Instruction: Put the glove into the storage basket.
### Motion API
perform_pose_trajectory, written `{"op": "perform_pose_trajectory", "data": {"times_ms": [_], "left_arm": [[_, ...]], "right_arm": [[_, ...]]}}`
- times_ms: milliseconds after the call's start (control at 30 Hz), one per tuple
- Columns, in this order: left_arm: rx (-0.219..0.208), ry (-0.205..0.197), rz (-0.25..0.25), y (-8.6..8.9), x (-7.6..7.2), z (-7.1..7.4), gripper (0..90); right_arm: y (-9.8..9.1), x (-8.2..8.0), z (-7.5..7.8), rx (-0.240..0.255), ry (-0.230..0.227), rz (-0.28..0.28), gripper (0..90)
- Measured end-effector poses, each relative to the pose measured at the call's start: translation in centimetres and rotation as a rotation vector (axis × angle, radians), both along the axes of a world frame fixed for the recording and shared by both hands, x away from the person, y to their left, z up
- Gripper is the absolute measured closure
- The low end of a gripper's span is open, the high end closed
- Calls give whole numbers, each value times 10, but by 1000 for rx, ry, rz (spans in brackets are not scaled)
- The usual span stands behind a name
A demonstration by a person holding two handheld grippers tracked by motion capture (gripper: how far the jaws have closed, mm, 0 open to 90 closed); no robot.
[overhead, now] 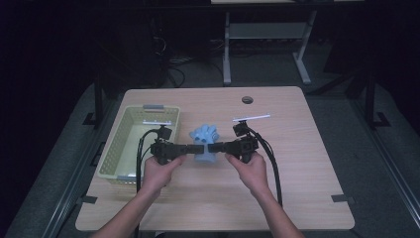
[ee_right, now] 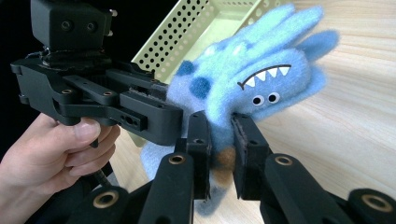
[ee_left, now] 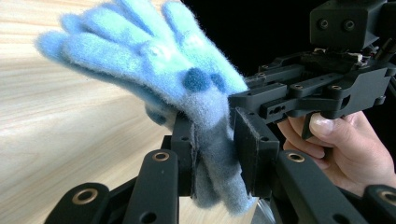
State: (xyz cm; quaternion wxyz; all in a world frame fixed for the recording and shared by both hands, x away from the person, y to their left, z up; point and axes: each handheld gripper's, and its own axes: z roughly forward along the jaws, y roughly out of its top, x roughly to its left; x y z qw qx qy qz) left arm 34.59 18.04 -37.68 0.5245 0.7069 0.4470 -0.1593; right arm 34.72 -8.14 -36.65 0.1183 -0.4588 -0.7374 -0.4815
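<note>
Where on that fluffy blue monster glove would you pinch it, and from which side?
Probably at the grey cuff end, coming in from the sides. The blue glove narrows to a flat, soft cuff there, thin enough for jaws to squeeze, while its floppy fingers hang free. The left gripper and right gripper each clamp it so, from opposite sides.

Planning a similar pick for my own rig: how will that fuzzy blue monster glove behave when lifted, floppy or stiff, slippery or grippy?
Probably floppy: the blue monster glove bunches where the left hand-held gripper and right hand-held gripper pinch it. Likely light, since its fingers stay spread unsupported. The fuzzy pile should grip the pads rather than slip.
</note>
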Motion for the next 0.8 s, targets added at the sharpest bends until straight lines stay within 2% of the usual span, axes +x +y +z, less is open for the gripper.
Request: {"op": "perform_pose_trajectory", "data": {"times_ms": [633,800], "left_arm": [[-20,-14,30,22,1,7,699],[-19,-26,40,28,3,9,699]], "right_arm": [[21,8,13,-31,-22,41,789],[28,13,16,-23,-24,51,789]]}}
